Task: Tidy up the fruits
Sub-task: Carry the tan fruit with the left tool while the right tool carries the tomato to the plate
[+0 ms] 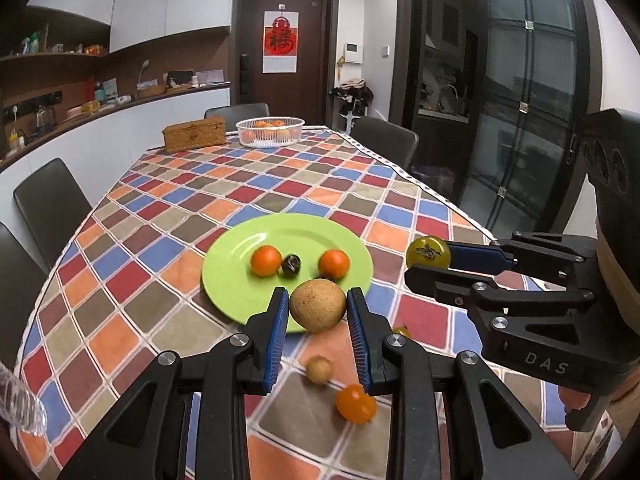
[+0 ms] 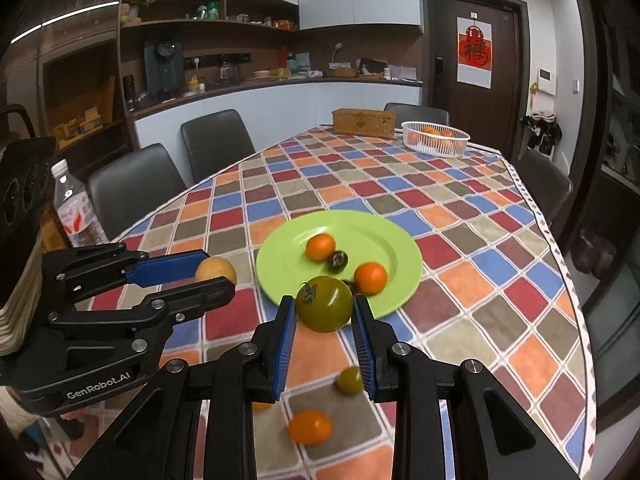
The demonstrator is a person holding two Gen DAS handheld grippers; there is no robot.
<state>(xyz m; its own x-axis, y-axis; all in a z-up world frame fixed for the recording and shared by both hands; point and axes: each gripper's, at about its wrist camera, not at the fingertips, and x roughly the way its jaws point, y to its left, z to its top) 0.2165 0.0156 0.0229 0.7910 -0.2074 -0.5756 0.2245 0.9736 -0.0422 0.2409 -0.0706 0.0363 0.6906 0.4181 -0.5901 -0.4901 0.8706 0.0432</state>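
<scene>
My left gripper [image 1: 318, 295] is shut on a round tan fruit [image 1: 318, 310], held up just in front of the near rim of the green plate [image 1: 236, 280]. To its right, my right gripper [image 1: 429, 261] is shut on a yellow-green tomato [image 1: 427, 252]. In the right wrist view the right gripper [image 2: 324, 301] clamps that green tomato [image 2: 325, 312] before the plate [image 2: 360, 232], and the left gripper [image 2: 216, 272] holds the tan fruit [image 2: 214, 269]. On the plate lie two orange fruits [image 1: 266, 261] [image 1: 334, 264] and a dark one [image 1: 291, 265].
Loose on the checked cloth below the grippers are a small tan fruit [image 1: 320, 370], an orange tomato [image 1: 355, 403] and a small green fruit [image 2: 349, 380]. A white basket [image 1: 270, 133] of oranges and a wicker box [image 1: 194, 134] stand at the far end. A water bottle [image 2: 74, 208] stands at the left edge, with chairs around the table.
</scene>
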